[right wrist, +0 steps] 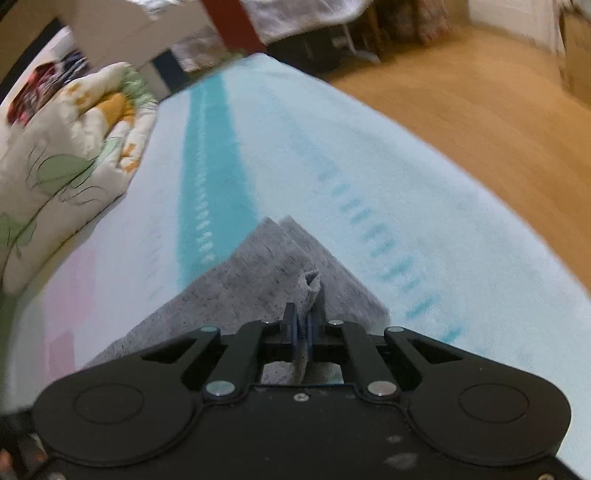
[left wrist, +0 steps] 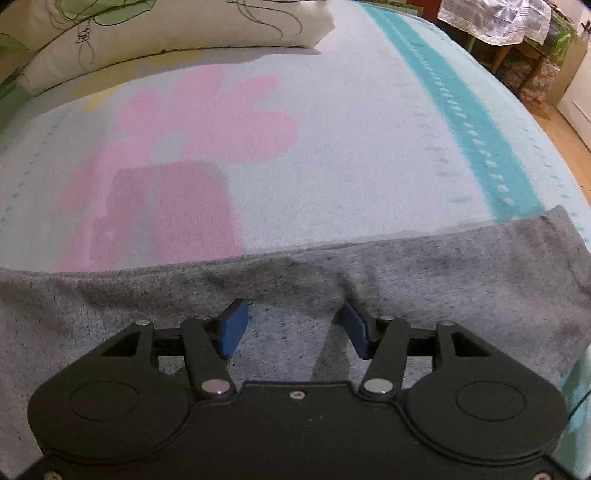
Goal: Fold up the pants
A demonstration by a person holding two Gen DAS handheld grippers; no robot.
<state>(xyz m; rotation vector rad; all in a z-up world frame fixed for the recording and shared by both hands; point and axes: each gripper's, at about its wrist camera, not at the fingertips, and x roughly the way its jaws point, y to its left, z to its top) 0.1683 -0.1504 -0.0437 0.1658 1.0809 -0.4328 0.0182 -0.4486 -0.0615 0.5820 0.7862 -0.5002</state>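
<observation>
Grey speckled pants (left wrist: 424, 280) lie flat across the near part of a bed, their far edge straight. My left gripper (left wrist: 293, 325) hovers just over the cloth with its blue pads (left wrist: 232, 328) apart and only flat fabric beneath the gap. In the right wrist view the pants (right wrist: 236, 291) end in a layered corner pointing away. My right gripper (right wrist: 303, 332) is shut on a pinched ridge of the grey fabric, which stands up in a small fold between the pads.
A light blue bedspread (left wrist: 332, 147) with a pink flower (left wrist: 199, 122) and a teal stripe (left wrist: 476, 136) covers the bed. A floral pillow (left wrist: 166, 33) lies at the far left; a folded quilt (right wrist: 70, 158) lies left. Wooden floor (right wrist: 480, 110) runs beyond the right edge.
</observation>
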